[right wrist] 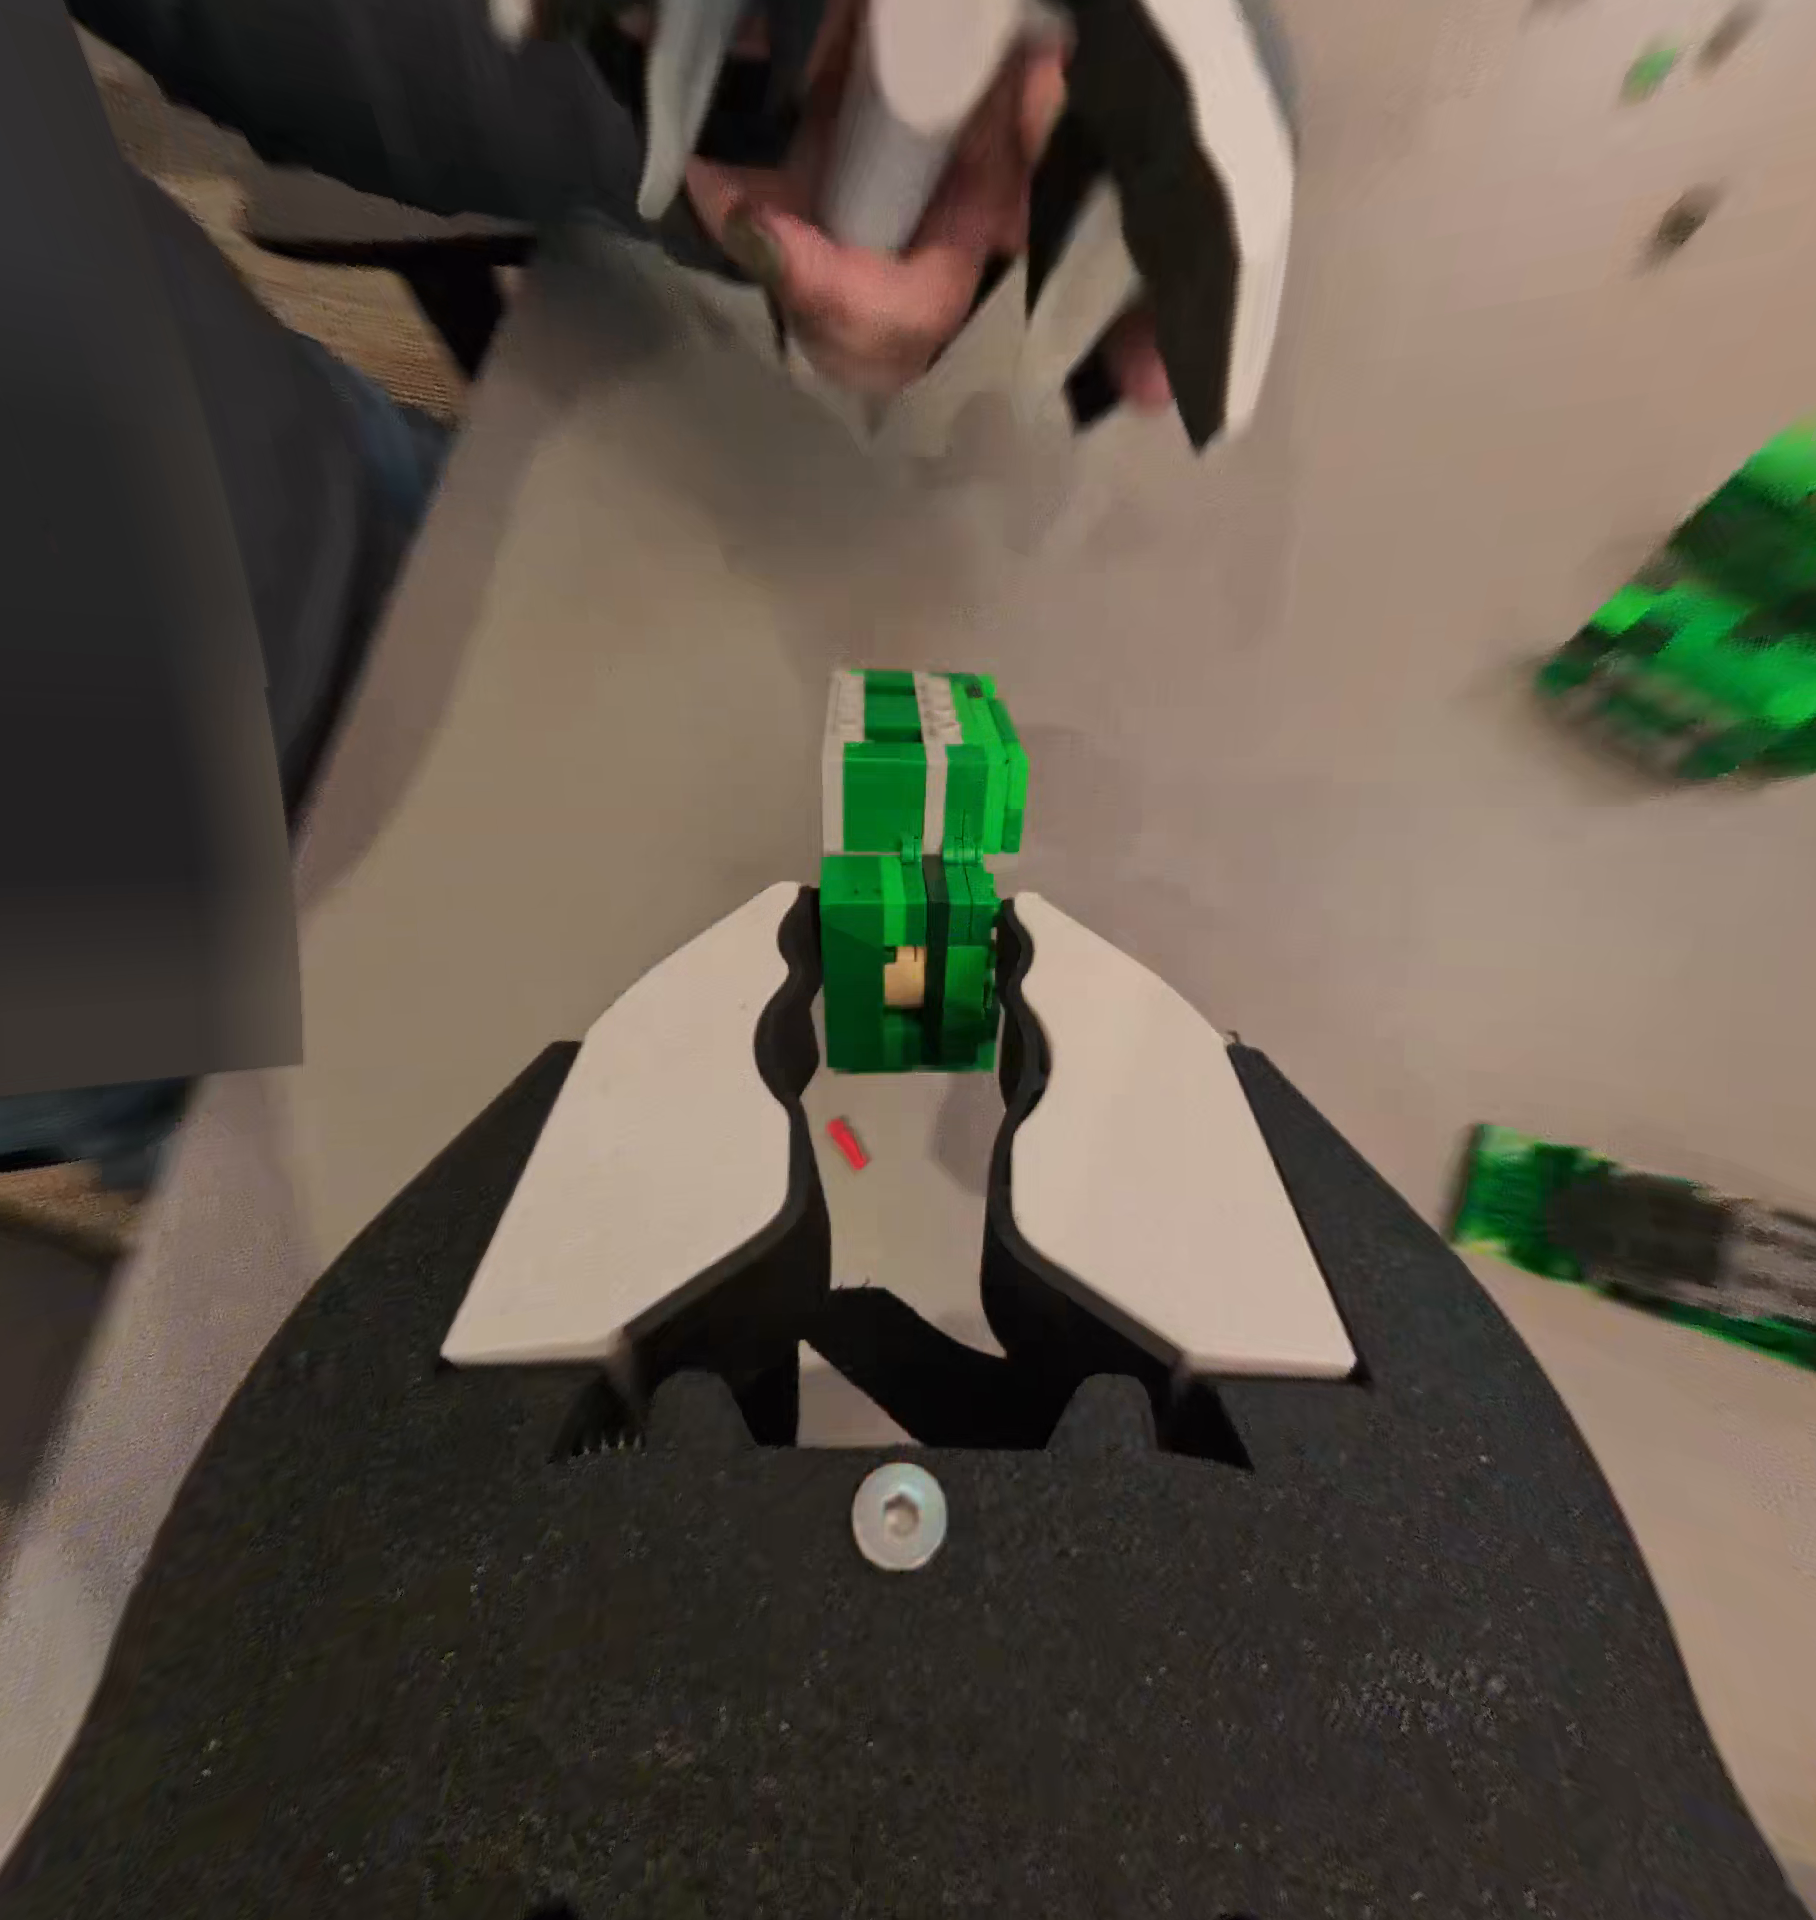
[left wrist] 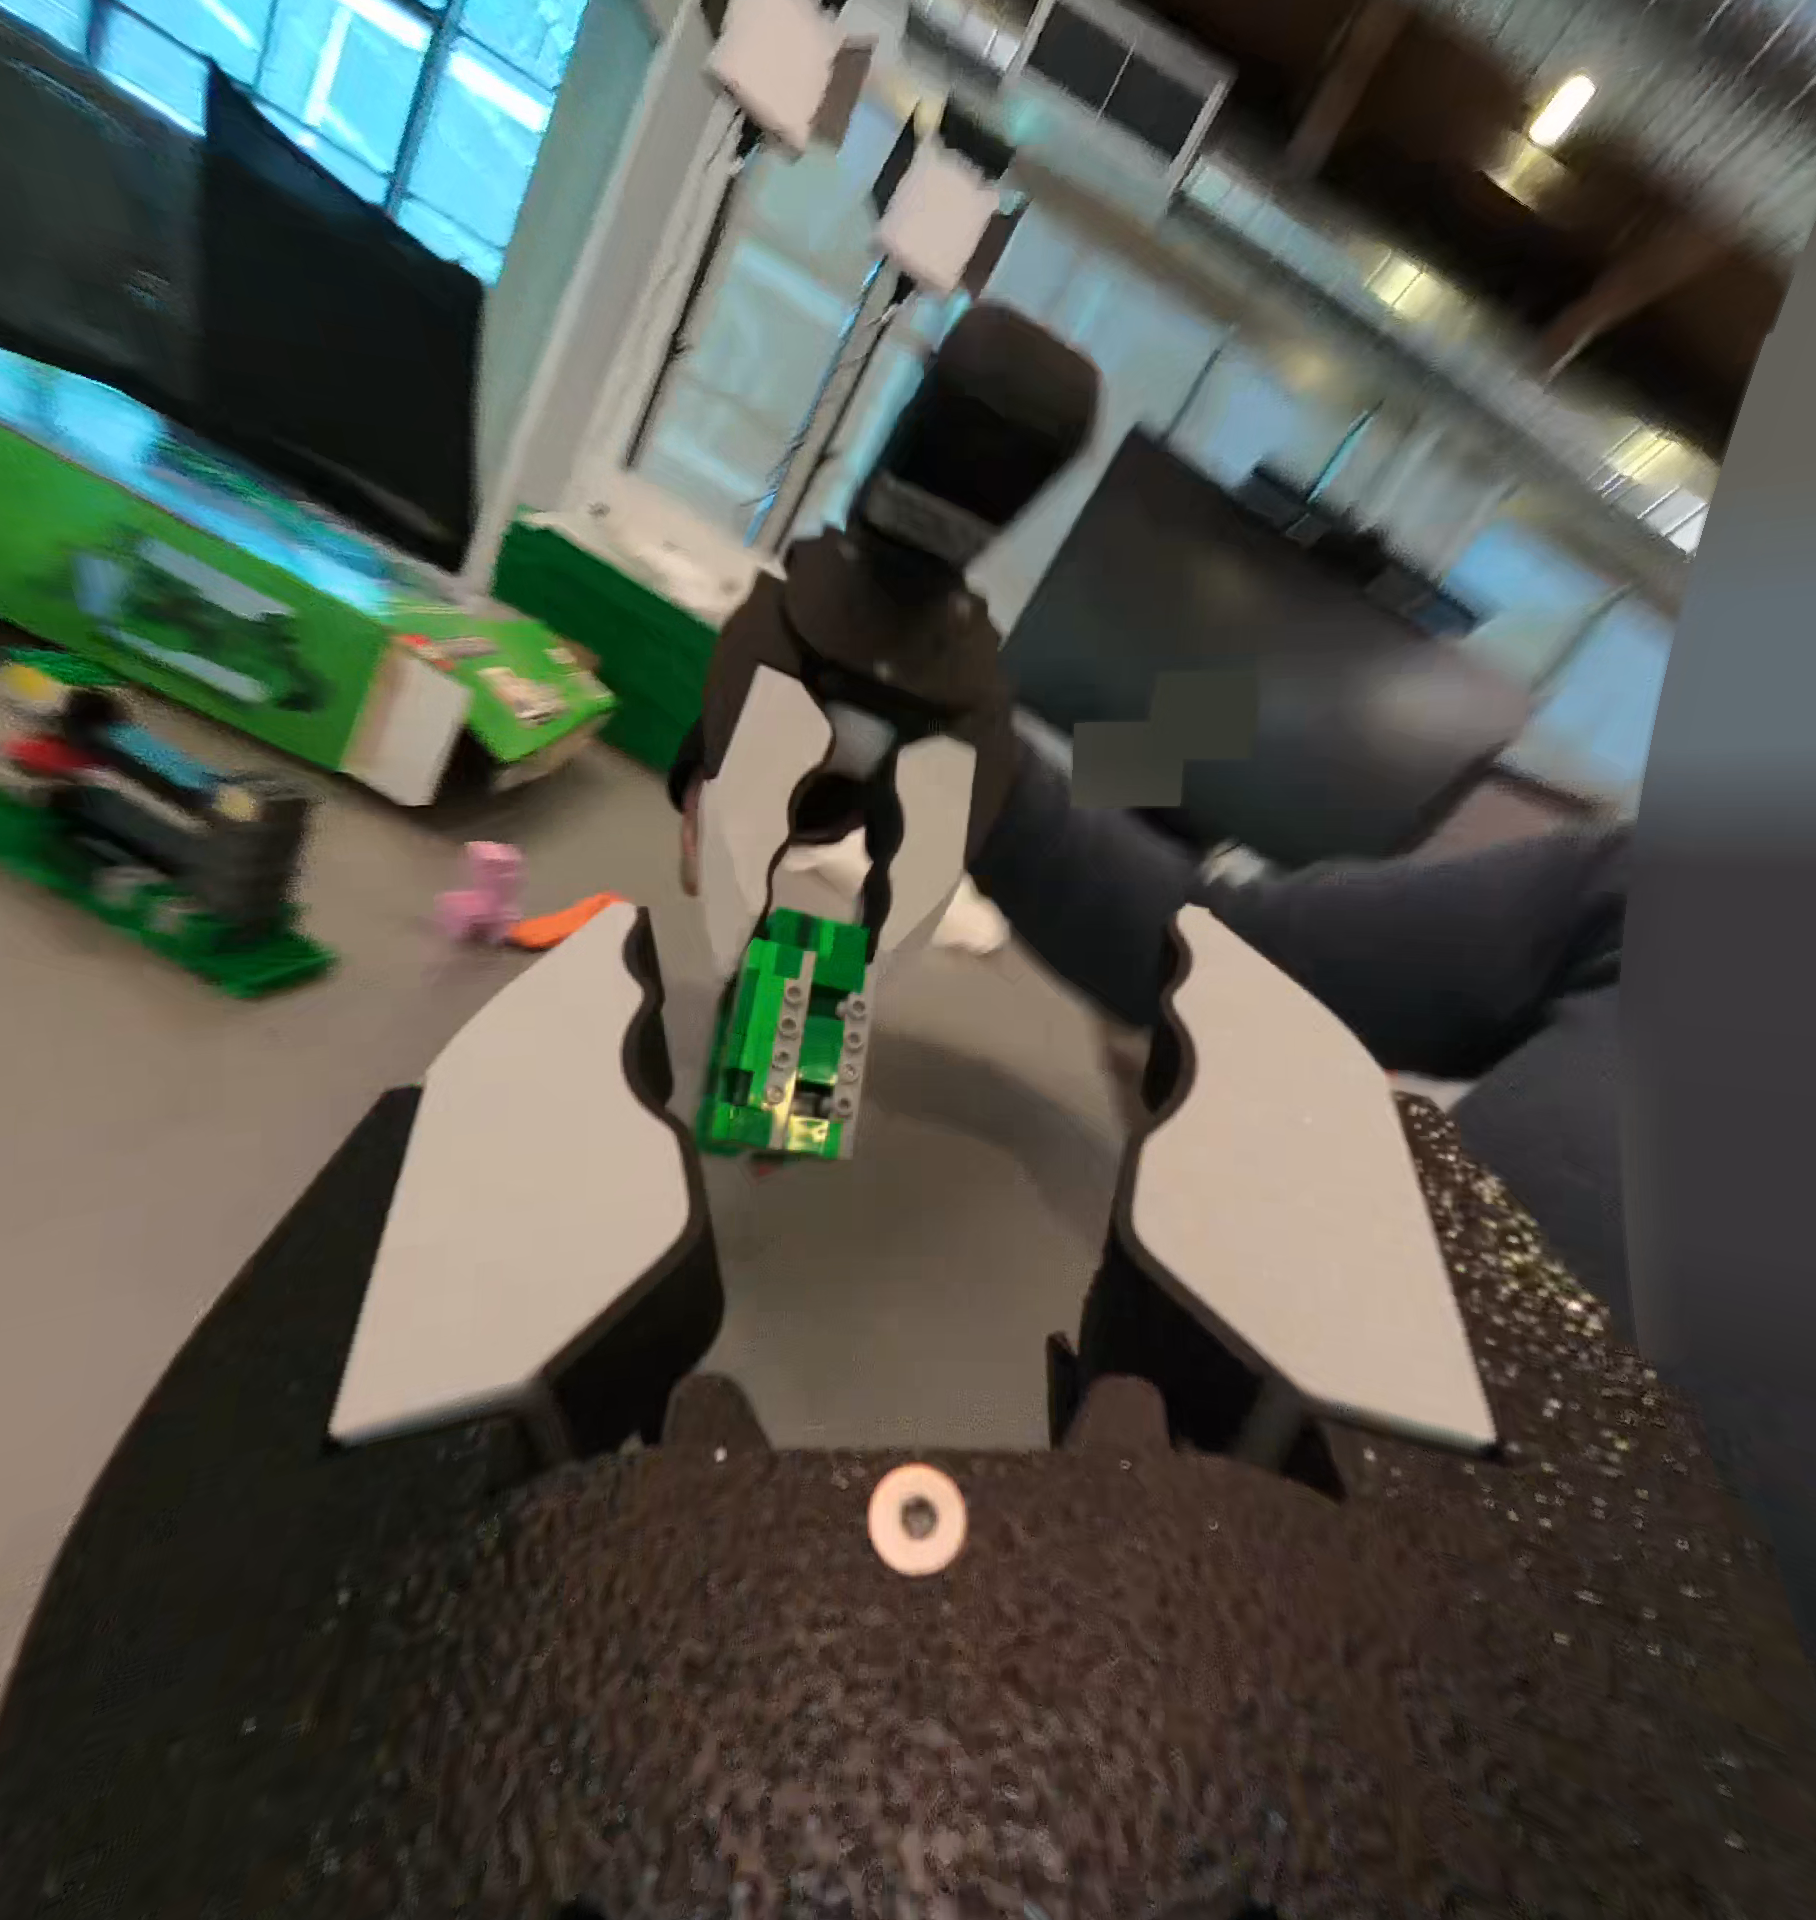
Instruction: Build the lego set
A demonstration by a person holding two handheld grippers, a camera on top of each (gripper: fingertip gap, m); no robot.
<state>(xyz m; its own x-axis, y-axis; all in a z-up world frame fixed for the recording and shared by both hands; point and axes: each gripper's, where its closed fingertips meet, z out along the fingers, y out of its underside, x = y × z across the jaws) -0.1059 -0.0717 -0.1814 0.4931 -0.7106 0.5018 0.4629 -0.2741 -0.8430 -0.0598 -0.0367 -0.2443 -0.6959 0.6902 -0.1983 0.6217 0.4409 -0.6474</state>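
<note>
A: Step in hand, by the look of it: mid-assembly, green sub-build (right wrist: 914,883) carried clear of the grey floor (right wrist: 675,623). Clamped at its near block by the right gripper (right wrist: 909,966); jaws narrowed onto both sides, pads touching the bricks. Far block with grey strips jutting out past the fingertips.

B: Confirmed from the left wrist view. Same sub-build (left wrist: 792,1039) hanging tilted below the right gripper (left wrist: 831,914), near centre of the scene. Left gripper (left wrist: 909,997) empty, jaws spread wide, sub-build just beyond and between the fingertips, not touching.

A: Left gripper also seen opposite, far in the right wrist view, handle wrapped by a hand (right wrist: 862,291). Heavy blur there; exact finger gap not readable from that side.

B: Pose: two grippers facing each other, right one angled down from the far side, left one aimed slightly downward.

A: Next move, judged: close the left jaws on the free far block for a two-handed hold, or fetch a loose part. Small red piece (right wrist: 848,1143) on the floor under the right gripper.

B: Elsewhere: larger build on green baseplate (left wrist: 135,873) far left, green box (left wrist: 208,634) behind it, pink figure (left wrist: 483,894) and orange piece (left wrist: 561,920) between. Alignment before squeezing needed; hinge joint likely to flex.
</note>
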